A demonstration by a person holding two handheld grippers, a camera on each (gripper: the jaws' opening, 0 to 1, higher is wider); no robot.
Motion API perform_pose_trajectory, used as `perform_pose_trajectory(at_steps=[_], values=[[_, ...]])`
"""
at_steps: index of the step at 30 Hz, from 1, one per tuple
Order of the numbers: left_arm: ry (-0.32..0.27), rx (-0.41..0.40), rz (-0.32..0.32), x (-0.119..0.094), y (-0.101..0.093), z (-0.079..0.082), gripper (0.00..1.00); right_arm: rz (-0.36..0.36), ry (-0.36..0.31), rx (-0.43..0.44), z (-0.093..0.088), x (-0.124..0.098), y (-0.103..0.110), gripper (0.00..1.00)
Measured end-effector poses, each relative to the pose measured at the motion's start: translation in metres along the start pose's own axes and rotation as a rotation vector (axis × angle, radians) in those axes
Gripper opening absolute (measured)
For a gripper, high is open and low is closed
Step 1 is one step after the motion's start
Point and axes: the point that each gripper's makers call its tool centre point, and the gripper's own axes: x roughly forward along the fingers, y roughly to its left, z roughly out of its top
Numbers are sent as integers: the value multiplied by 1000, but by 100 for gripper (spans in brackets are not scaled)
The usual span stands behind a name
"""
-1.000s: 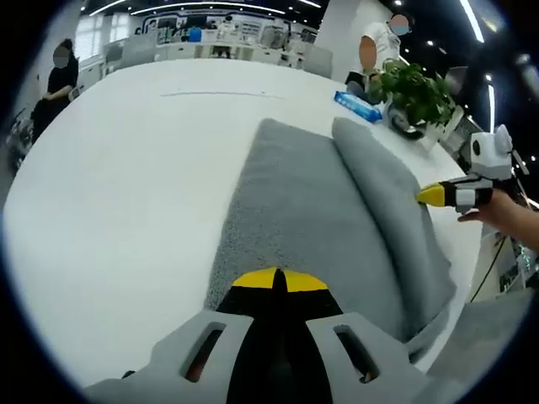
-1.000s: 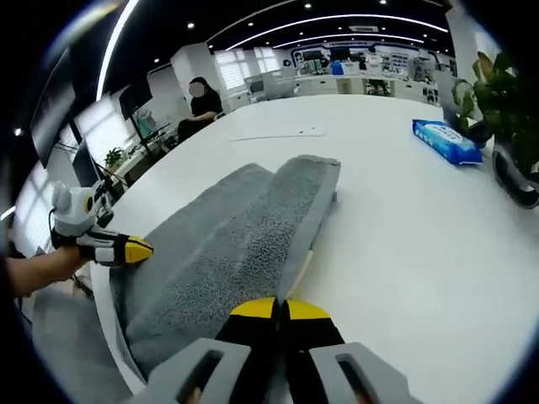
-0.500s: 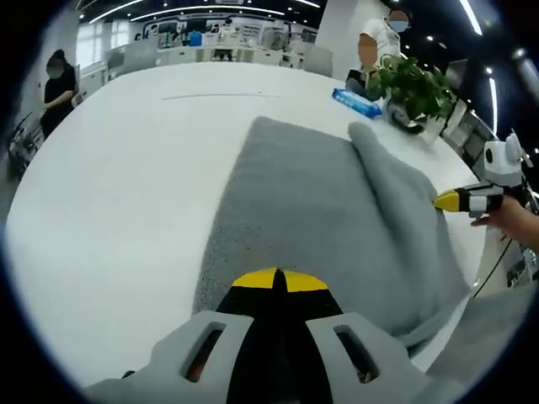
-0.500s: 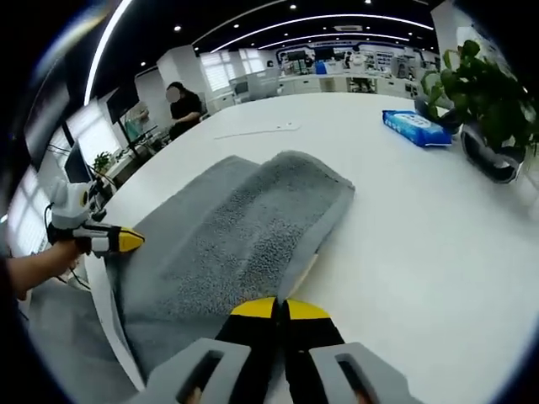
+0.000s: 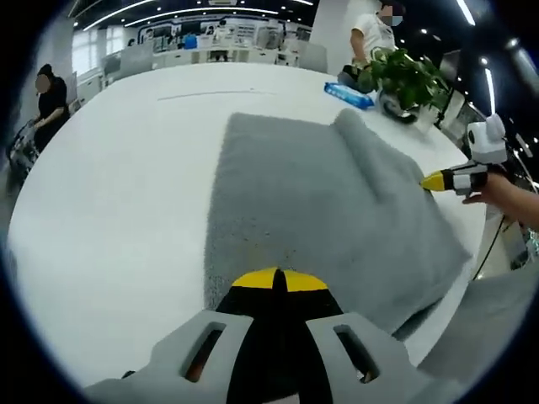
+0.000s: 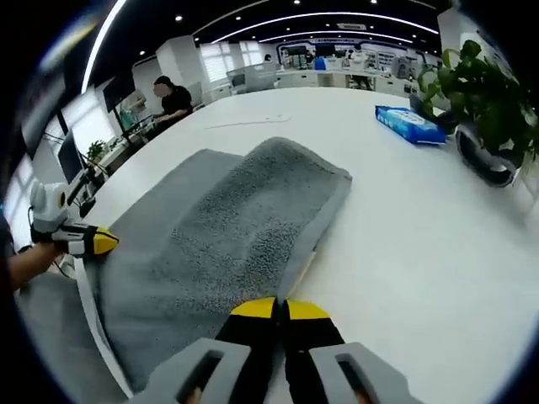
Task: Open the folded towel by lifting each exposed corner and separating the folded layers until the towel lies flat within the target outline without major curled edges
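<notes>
A grey towel (image 5: 320, 202) lies on the white table (image 5: 109, 194), partly unfolded, with one raised fold running along its right side. My left gripper (image 5: 274, 282) is shut on the towel's near edge. At the towel's right edge my right gripper (image 5: 442, 179) shows as a yellow tip held by a hand. In the right gripper view the towel (image 6: 227, 244) spreads leftward with a doubled layer on top. My right gripper (image 6: 280, 310) is shut on its near corner. My left gripper (image 6: 88, 241) grips the far left edge.
A potted plant (image 6: 480, 84) and a blue packet (image 6: 417, 124) stand on the table (image 6: 421, 252) beyond the towel. A thin dark line (image 5: 210, 94) is marked on the far tabletop. People are at the room's edges. The table edge runs close by the grippers.
The two grippers have drawn apart and the towel has spread wider. The raised fold has slid toward the right gripper's side and lies flatter than before.
</notes>
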Motion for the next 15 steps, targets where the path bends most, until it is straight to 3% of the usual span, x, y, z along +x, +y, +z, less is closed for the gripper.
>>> perform_pose_trajectory(at_steps=[15], values=[[-31,33,53,5,-4,4,0,-23,-21,-69,28,23,-17,0]])
